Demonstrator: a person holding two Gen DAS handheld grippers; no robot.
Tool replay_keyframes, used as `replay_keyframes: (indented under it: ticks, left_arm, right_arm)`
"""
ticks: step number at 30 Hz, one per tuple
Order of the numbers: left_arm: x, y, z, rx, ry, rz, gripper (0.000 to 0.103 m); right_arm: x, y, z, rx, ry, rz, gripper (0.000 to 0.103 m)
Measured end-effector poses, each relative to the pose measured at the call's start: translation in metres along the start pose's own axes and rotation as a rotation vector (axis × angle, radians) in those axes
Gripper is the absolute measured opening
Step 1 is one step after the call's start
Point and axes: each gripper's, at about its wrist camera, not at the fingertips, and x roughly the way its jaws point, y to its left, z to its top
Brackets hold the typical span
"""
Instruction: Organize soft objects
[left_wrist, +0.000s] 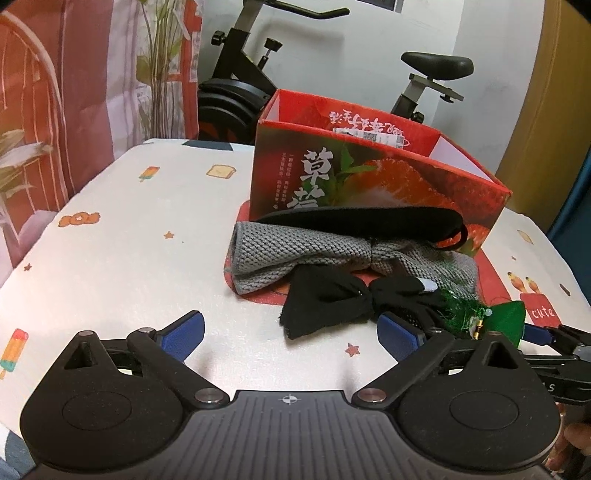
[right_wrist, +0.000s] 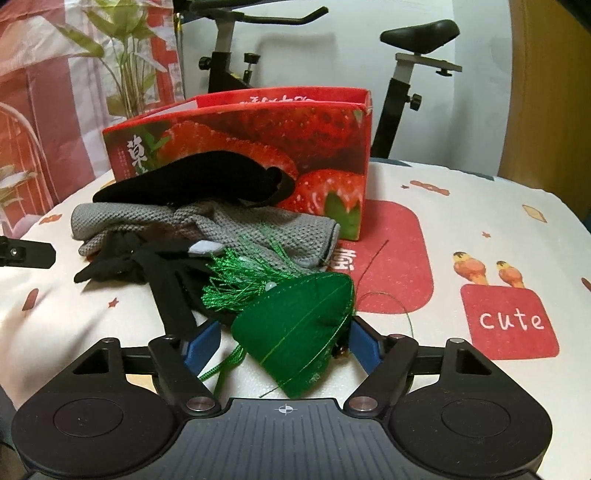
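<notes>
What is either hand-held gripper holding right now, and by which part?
Left hand-held gripper: open, empty. Right hand-held gripper brackets the green sachet's body; contact cannot be told.

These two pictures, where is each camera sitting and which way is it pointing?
Left wrist view: on the left gripper, looking forward along open jaws at the black cloth, grey knit cloth and strawberry box; a fingertip shows at bottom right.
Right wrist view: on the right gripper, its open jaws either side of the green tasselled ornament.
Shared: the same pile, box and exercise bike; each view glimpses the other gripper.
</notes>
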Motion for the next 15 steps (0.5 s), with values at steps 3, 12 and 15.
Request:
replay_keyframes:
  ticks: [3, 12, 15]
  left_arm:
    - [0.003, 0.001, -0.001, -0.004, 0.012, -0.014, 0.097]
    - [0.006, 0.002, -0.003, -0.017, 0.033, -0.036, 0.095]
    - [0.007, 0.001, -0.004, -0.019, 0.043, -0.042, 0.093]
  right_arm:
    - [0.000, 0.004, 0.000, -0.025, 0.004, 0.001, 0.061]
    - [-0.001, 0.027, 0.002, -0.051, 0.039, 0.144, 0.060]
    - [0.001, 0.041, 0.003, -0.084, 0.050, 0.191, 0.060]
